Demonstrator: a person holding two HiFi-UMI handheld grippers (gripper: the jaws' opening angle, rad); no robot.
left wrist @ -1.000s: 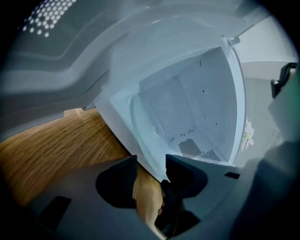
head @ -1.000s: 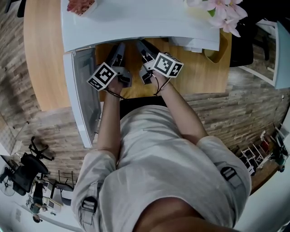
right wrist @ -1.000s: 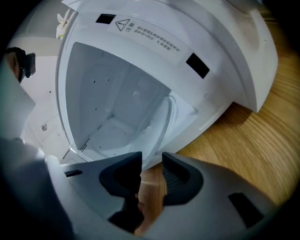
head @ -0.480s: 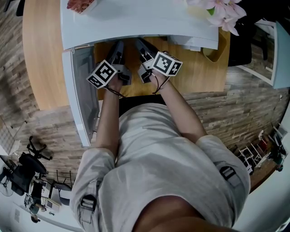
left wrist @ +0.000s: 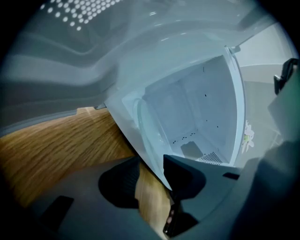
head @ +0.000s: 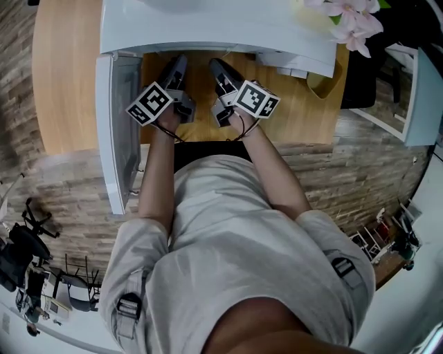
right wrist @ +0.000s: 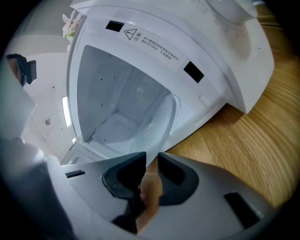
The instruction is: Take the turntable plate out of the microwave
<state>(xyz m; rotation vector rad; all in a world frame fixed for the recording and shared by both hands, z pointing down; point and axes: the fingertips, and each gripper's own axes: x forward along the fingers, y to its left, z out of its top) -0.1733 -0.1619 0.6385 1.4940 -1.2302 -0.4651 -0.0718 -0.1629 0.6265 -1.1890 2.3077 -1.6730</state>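
Note:
The white microwave (head: 208,28) stands on a wooden table, its door (head: 114,124) swung open to the left. Its clear glass turntable plate (right wrist: 161,119) leans out of the cavity's mouth over the front sill. My right gripper (right wrist: 151,161) has closed within the last second and is shut on the plate's near rim. My left gripper (left wrist: 150,180) has just been opening. The plate's rim (left wrist: 150,136) lies between its jaws against the right pad (left wrist: 183,176), with a gap to the left pad. In the head view both grippers (head: 178,66) (head: 217,67) reach under the microwave's top, which hides the plate.
The open door juts out along my left arm. Pink flowers (head: 349,21) lie on the microwave's top at the right. Bare wooden table (head: 297,104) shows to the right of the grippers, and a yellowish object (head: 322,83) sits by the microwave's right corner.
Both grippers stay at the microwave's mouth. The head view has shifted a little, so the microwave's top and door sit slightly differently in the picture.

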